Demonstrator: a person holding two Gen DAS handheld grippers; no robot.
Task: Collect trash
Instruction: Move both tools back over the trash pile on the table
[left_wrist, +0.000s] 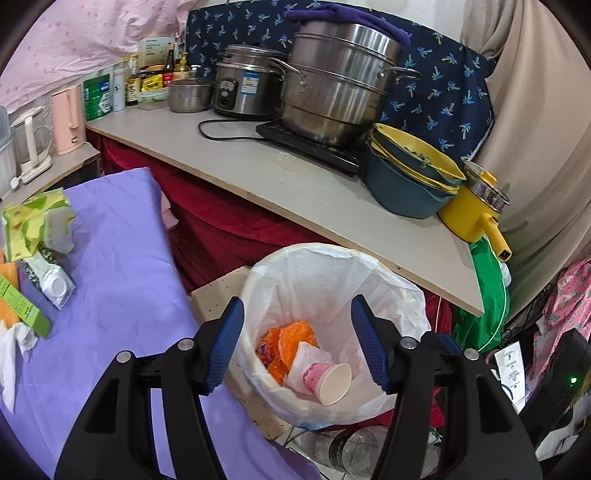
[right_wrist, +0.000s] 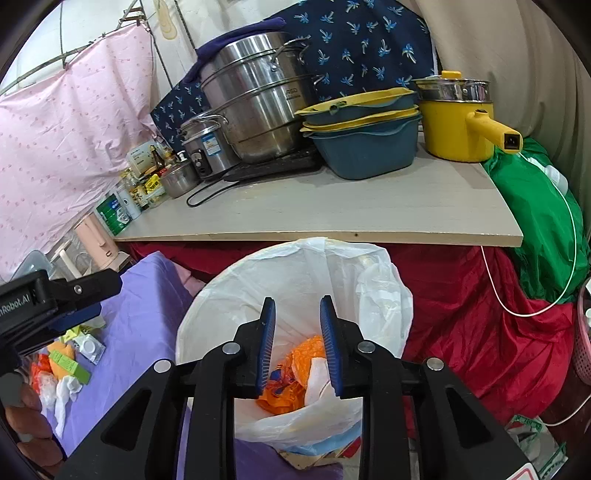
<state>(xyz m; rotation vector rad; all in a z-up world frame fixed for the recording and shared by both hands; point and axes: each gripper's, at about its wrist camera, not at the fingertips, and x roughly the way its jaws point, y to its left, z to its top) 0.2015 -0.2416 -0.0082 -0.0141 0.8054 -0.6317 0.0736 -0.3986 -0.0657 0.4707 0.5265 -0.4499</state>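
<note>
While the left claw hangs above the white-lined bin, its blue pads stand wide apart and empty; a pink paper cup lies inside on orange wrappers. More trash sits on the purple sheet.

From the right wrist, the right claw also hovers over the bin, pads parted a little, gripping nothing, with the orange wrappers below.

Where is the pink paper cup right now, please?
In the left wrist view, the pink paper cup lies on its side at the bottom of the white-lined trash bin, right of the orange plastic wrapper and against a white tissue.
</note>
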